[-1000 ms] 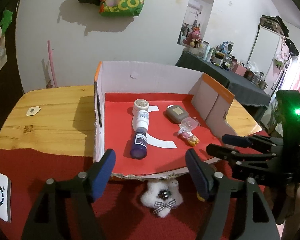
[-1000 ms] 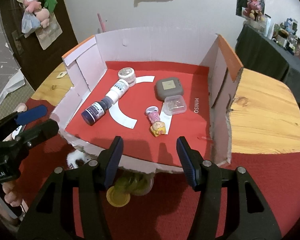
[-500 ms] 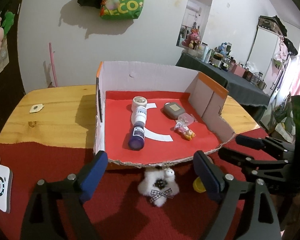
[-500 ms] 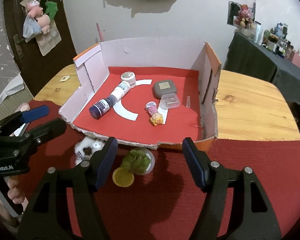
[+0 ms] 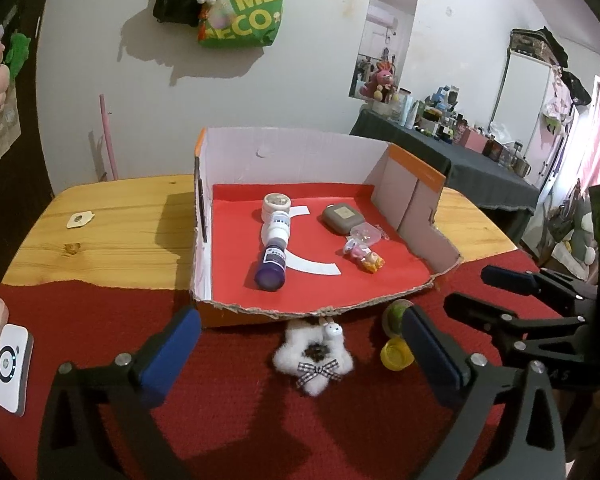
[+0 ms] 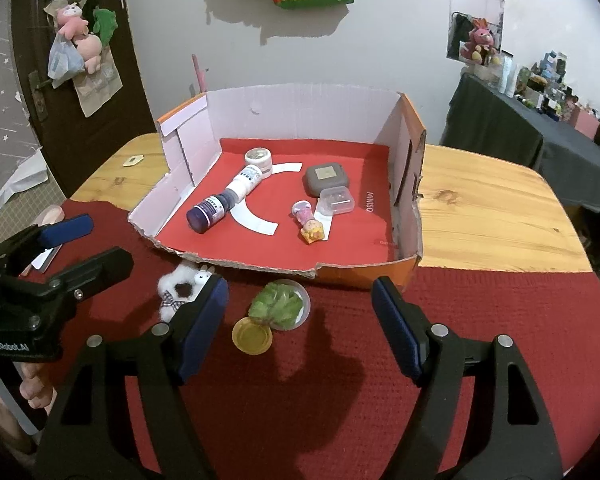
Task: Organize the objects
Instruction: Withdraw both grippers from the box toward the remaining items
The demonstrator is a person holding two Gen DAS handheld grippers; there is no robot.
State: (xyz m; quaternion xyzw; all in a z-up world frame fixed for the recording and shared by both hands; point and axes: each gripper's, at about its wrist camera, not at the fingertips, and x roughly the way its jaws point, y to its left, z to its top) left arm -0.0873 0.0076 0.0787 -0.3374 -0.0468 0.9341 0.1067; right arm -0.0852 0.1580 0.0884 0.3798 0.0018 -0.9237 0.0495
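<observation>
The cardboard box [image 5: 300, 152] sits on my counter [image 5: 112, 216], straddling the bare wood at the far side and the red cloth [image 6: 480, 320] nearer me, its near wall torn low. Inside on the red liner lie a dark blue bottle [image 5: 272, 264] end to end with a white bottle [image 5: 277, 227], a small white jar [image 5: 276, 203] just beyond them, a grey case [image 5: 341, 217], a clear little box [image 5: 365, 234] and a pink-and-yellow figurine [image 5: 365, 258] on the right.

Outside the box, on the cloth just near its torn edge, I see a fluffy white plush [image 5: 315, 354], a yellow cap [image 6: 253, 335] and a clear cup of green stuff [image 6: 281, 305] touching the cap.

My left tool [image 5: 300, 354] has just been opening; its pads stand wide apart with the plush between them, untouched. My right tool [image 6: 300, 320] has also been spreading, pads apart around the cup and cap, pressing on neither.
</observation>
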